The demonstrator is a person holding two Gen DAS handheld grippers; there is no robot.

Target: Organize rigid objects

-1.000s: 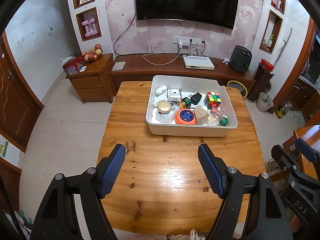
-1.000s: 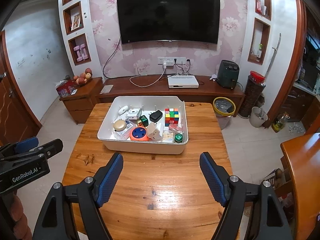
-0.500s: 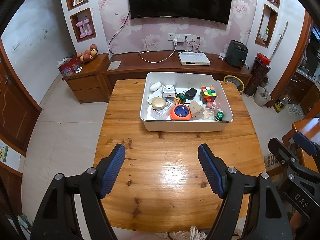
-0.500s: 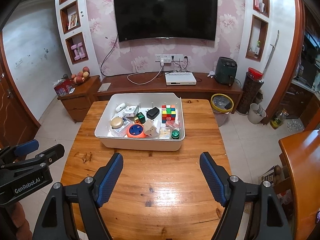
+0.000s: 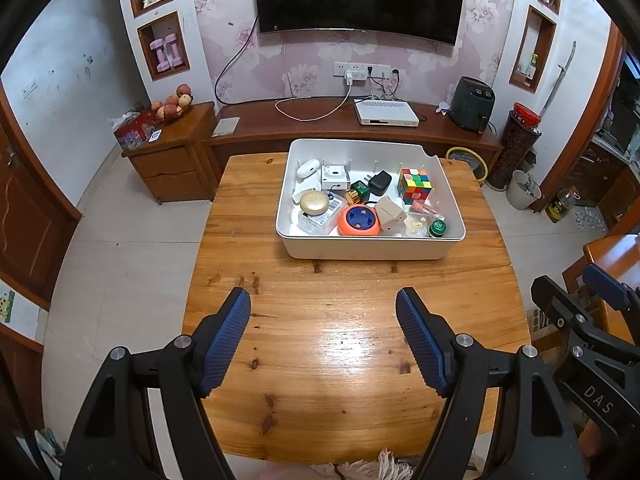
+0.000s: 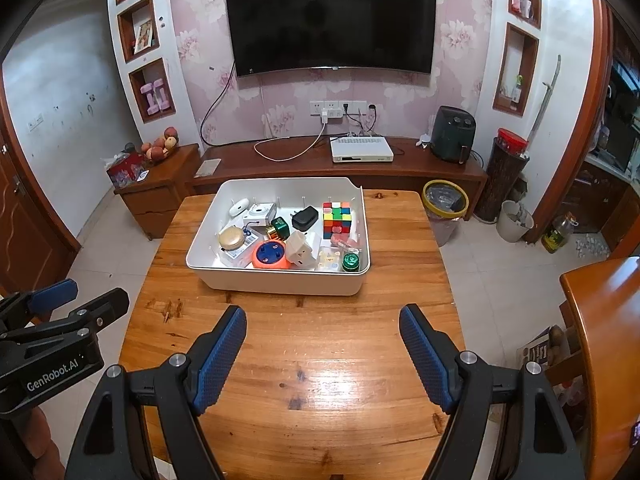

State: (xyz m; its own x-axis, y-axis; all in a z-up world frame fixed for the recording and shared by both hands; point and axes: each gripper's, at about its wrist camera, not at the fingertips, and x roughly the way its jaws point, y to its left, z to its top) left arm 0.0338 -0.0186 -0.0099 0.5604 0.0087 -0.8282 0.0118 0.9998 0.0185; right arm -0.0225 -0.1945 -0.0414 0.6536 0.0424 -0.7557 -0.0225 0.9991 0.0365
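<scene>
Hovering over bare glossy pine desk (image 5: 352, 344), left gripper (image 5: 323, 312) and right gripper (image 6: 322, 330) both empty, jaws apart, likely lining up on white plastic bin (image 5: 368, 249) at desk's far side, crowded with hard bits: cube (image 5: 415, 185), orange disc (image 5: 359, 220), black plug (image 5: 380, 182).

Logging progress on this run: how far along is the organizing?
Done: every object, like the Rubik's cube and orange disc, lies in the white bin. In hand: nothing; the left gripper and right gripper are open over the table. Left: any sorting.
</scene>
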